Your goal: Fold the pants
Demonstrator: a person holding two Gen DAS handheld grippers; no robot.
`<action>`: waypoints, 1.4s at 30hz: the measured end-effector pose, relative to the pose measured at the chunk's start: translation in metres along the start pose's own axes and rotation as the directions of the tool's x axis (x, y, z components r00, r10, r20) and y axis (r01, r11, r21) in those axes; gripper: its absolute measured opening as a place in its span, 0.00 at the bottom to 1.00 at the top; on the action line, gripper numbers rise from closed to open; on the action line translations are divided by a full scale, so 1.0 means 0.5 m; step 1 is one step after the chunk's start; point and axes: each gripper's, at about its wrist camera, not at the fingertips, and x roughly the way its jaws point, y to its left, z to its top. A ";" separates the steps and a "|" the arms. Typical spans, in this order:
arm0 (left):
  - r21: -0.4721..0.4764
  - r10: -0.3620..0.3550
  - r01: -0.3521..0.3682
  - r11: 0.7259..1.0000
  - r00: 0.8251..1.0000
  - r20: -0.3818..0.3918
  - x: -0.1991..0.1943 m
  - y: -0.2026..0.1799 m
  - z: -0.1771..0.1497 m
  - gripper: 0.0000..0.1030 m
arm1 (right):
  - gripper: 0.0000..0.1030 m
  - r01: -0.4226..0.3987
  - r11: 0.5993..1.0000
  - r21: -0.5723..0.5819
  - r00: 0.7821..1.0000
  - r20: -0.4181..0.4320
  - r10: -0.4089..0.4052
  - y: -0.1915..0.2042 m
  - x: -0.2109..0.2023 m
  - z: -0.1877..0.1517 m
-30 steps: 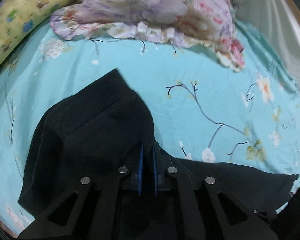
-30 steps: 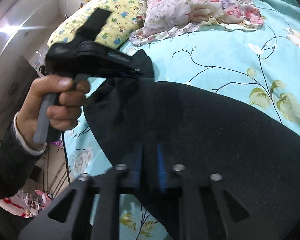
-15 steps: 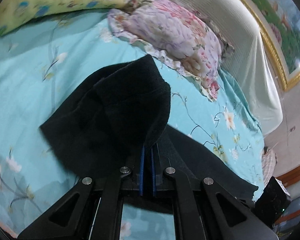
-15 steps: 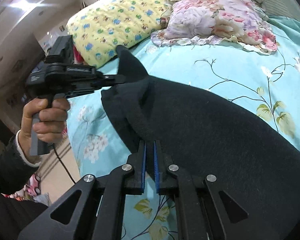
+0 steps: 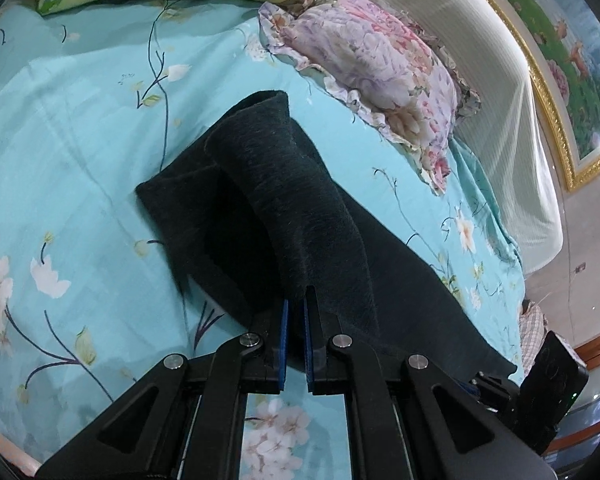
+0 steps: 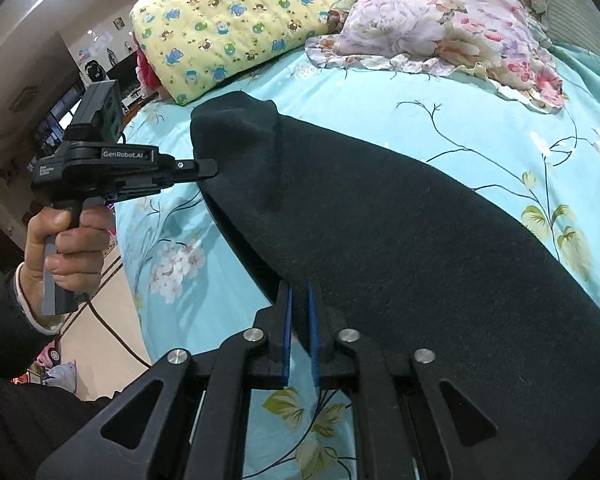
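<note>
I have two cameras, one on each gripper, and each looks along its own two fingers and slants down at the bed. My left camera sits just behind the left gripper (image 5: pixel 294 300), very close to the dark pants (image 5: pixel 300 216), and faces toward the flowered pillow (image 5: pixel 372 64) and the headboard side. My right camera sits just behind the right gripper (image 6: pixel 299 286), also very close to the pants (image 6: pixel 400 220), and looks across to the left gripper (image 6: pixel 208 168) at its left. Both views share the pants, the blue flowered sheet (image 5: pixel 80 128), the flowered pillow and the yellow pillow (image 6: pixel 228 24).
</note>
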 end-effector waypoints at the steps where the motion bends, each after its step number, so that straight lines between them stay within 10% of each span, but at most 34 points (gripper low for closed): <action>1: 0.005 0.001 -0.001 1.000 1.000 0.002 -0.003 0.002 -0.001 0.07 | 0.11 0.002 1.000 0.000 1.000 -0.008 -0.002 0.001 0.002 0.001; 13: -0.029 0.018 -0.017 0.999 1.000 0.024 -0.038 0.033 0.003 0.22 | 0.34 -0.003 1.000 0.015 1.000 0.000 0.003 0.011 -0.002 0.009; 28: -0.097 0.075 -0.078 0.992 0.997 -0.035 -0.028 0.048 0.009 0.60 | 0.34 -0.009 0.996 0.090 0.998 0.070 0.003 -0.013 -0.022 0.040; 42: -0.113 0.116 -0.123 0.986 0.991 -0.068 0.013 0.045 0.059 0.62 | 0.43 0.031 0.967 0.253 0.983 0.166 -0.075 -0.155 -0.049 0.125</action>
